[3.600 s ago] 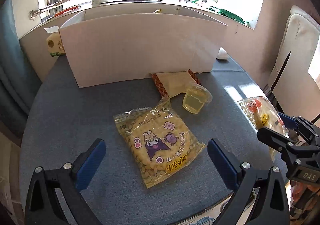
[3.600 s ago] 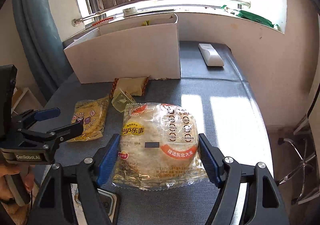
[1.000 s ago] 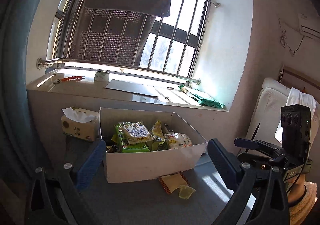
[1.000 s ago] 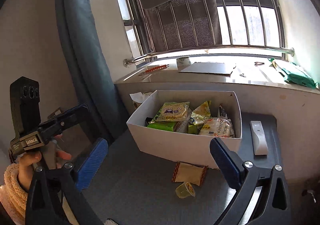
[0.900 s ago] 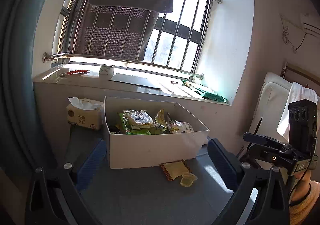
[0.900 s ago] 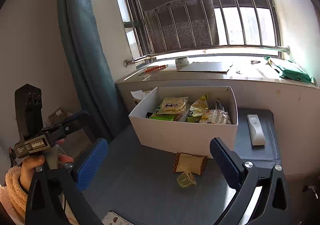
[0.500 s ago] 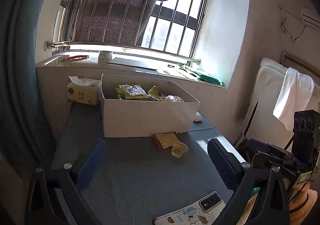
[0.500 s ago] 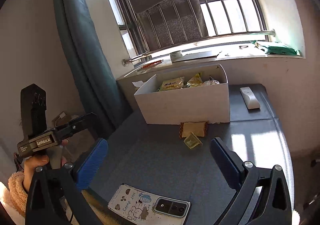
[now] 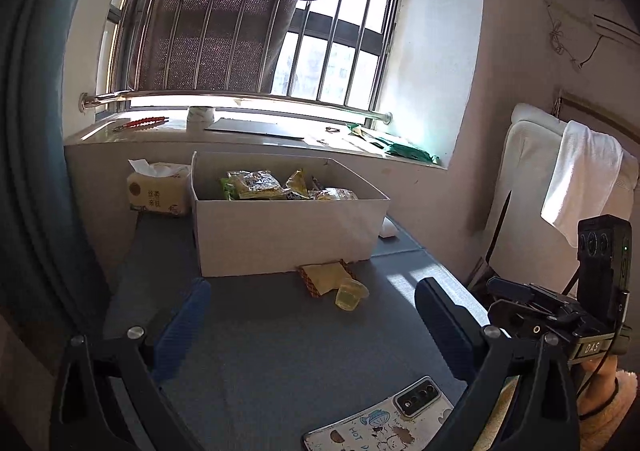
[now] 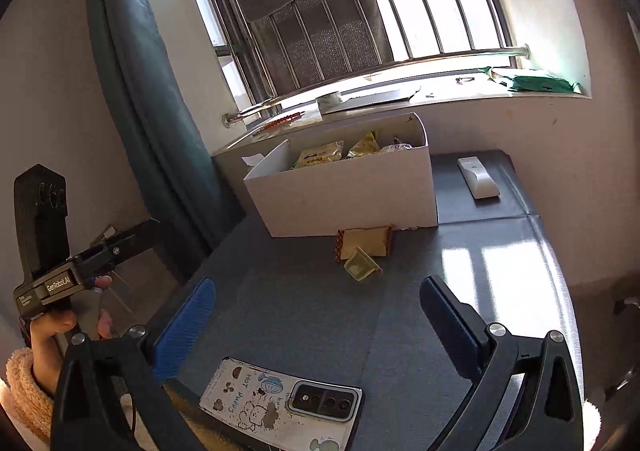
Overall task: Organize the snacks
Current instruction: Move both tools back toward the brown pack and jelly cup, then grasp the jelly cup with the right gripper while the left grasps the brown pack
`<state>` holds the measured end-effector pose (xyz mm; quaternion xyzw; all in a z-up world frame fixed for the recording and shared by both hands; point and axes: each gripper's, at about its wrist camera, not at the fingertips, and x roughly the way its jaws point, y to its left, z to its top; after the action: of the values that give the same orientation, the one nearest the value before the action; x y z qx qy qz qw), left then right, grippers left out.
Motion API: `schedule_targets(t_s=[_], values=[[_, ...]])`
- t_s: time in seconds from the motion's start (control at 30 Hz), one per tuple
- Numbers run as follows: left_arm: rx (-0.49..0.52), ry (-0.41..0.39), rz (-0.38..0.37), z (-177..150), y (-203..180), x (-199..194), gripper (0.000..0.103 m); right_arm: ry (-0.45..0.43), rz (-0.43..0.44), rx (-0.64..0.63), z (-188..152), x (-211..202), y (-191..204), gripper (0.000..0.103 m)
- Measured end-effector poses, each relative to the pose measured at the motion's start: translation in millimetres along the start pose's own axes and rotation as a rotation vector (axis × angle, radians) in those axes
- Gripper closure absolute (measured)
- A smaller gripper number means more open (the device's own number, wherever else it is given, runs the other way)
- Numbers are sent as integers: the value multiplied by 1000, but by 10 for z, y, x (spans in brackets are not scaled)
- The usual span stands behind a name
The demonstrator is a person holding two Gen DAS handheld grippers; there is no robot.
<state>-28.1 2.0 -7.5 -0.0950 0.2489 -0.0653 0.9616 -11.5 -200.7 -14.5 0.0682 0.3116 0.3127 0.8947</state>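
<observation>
Snacks (image 9: 280,185) fill the white box (image 9: 288,239) that stands at the back of the grey table (image 9: 280,339), under the window sill. Green and yellow packets show above the box's rim; in the right wrist view the same packets (image 10: 344,151) peek over its far side. Two snacks lie outside it, on the table just in front of its front wall: a flat tan packet with a red-brown edge (image 9: 326,277) close against the box, and a small clear jelly cup (image 9: 350,295) tipped on its side, touching the packet's near edge.

Both tongs are held above the near end of the table, spread wide with nothing between them: the left tongs (image 9: 312,327) and the right tongs (image 10: 320,319). A hand (image 10: 60,327) in a fleecy cuff grips the left handle.

A phone in a cartoon case (image 10: 280,399) lies at the table's near edge. A tissue box (image 9: 158,191) sits left of the white box, and a white remote (image 10: 478,177) lies to its right.
</observation>
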Motion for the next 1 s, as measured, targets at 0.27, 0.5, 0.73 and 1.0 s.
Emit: schedule_targets(t_s=[0.27, 0.5, 0.73, 1.0], values=[[-5, 17, 1, -47, 35, 14, 0, 16, -6, -17, -25, 85, 12, 0], [-31, 38, -10, -95, 103, 53, 0, 114, -90, -132, 61, 663, -9, 0], [-61, 59, -7, -161, 218, 94, 0, 310, -168, -109, 138, 1605, -225, 0], [-126, 73, 20, -201, 384, 148, 0, 345, -188, -41, 134, 1923, -343, 0]])
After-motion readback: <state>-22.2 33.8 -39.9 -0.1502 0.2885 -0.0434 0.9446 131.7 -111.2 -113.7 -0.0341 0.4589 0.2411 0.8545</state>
